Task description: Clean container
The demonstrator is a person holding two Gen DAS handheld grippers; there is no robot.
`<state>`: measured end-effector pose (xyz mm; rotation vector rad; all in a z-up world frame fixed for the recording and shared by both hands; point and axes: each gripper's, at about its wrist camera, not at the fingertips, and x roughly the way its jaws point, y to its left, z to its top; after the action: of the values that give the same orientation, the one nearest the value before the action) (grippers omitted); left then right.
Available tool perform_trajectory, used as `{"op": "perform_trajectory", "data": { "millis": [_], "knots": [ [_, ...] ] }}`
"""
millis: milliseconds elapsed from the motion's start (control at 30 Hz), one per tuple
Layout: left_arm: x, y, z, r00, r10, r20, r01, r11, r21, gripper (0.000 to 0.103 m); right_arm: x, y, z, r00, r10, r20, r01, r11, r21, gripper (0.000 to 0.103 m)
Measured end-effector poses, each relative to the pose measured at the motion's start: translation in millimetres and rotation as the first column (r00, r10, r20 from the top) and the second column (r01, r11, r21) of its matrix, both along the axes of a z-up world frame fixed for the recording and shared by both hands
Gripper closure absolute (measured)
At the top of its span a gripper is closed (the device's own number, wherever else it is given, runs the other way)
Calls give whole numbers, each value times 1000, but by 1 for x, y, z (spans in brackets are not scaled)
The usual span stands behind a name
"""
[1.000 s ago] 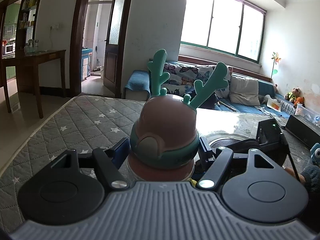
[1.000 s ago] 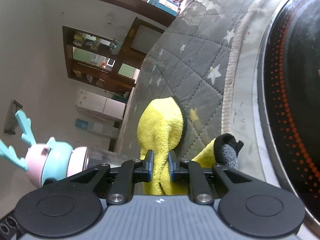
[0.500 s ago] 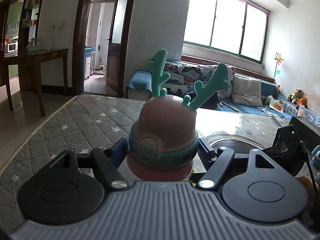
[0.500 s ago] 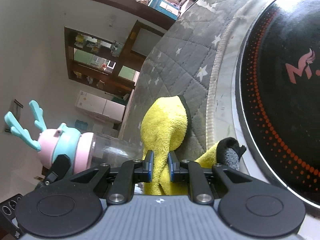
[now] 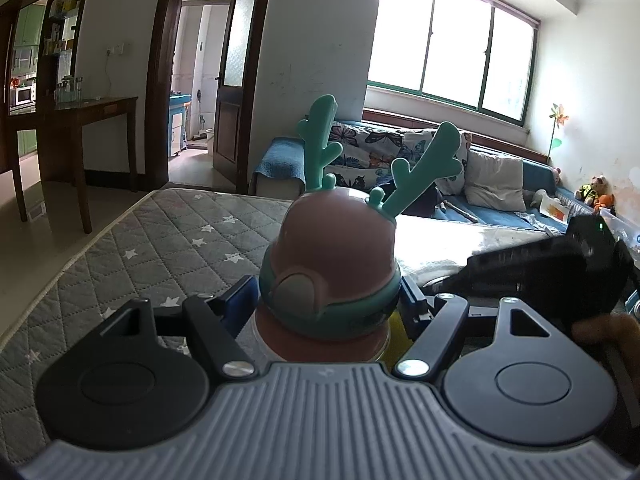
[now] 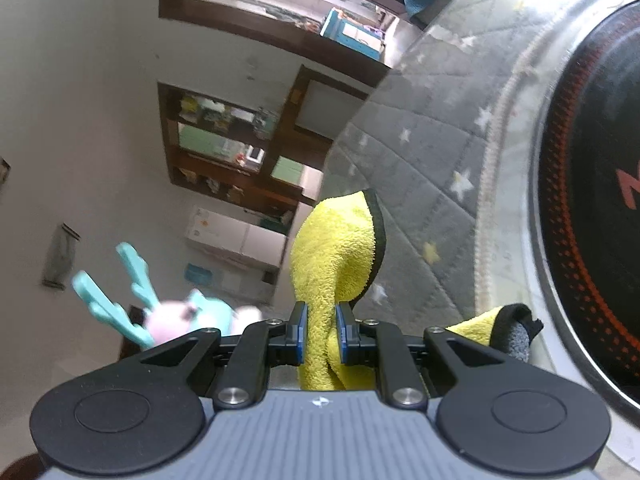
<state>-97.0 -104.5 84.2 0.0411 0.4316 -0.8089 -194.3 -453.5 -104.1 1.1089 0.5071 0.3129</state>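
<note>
Bottle (image 5: 328, 276) between the left gripper (image 5: 328, 300) pads, clamped at its clear body, most of which is hidden under a rounded pink lid with a teal band and teal antlers. Yellow shows just behind its right edge, too cut off to identify. The right gripper (image 6: 319, 334) is pinched narrow on a fluffy yellow cloth (image 6: 336, 264) with a dark edge, its lower folds hidden by the tool. Left of that tool the bottle (image 6: 176, 316) is blurred. Beyond lies a quilted grey star-print mat (image 5: 168, 240), and a black disc with orange dots (image 6: 592, 184), partly cut off.
</note>
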Motion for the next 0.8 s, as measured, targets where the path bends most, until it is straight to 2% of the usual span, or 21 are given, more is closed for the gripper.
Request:
{"op": "perform_trajectory", "data": {
  "millis": [200, 533, 667, 800],
  "knots": [
    [0, 3, 0, 1000, -6, 2, 6, 1000, -3, 29, 9, 2, 6, 1000, 1, 30, -2, 1000, 7, 89],
    [3, 7, -1, 1000, -23, -6, 23, 1000, -10, 29, 7, 4, -29, 998, -13, -57, 14, 1000, 24, 89],
    [3, 4, 0, 1000, -25, -3, 25, 1000, -2, 29, 7, 6, -37, 996, -10, -84, 10, 1000, -5, 89],
    [1, 0, 1, 1000, -22, 0, 22, 1000, 9, 29, 1, 11, -37, 995, -7, -104, -2, 996, -85, 89]
  ]
}}
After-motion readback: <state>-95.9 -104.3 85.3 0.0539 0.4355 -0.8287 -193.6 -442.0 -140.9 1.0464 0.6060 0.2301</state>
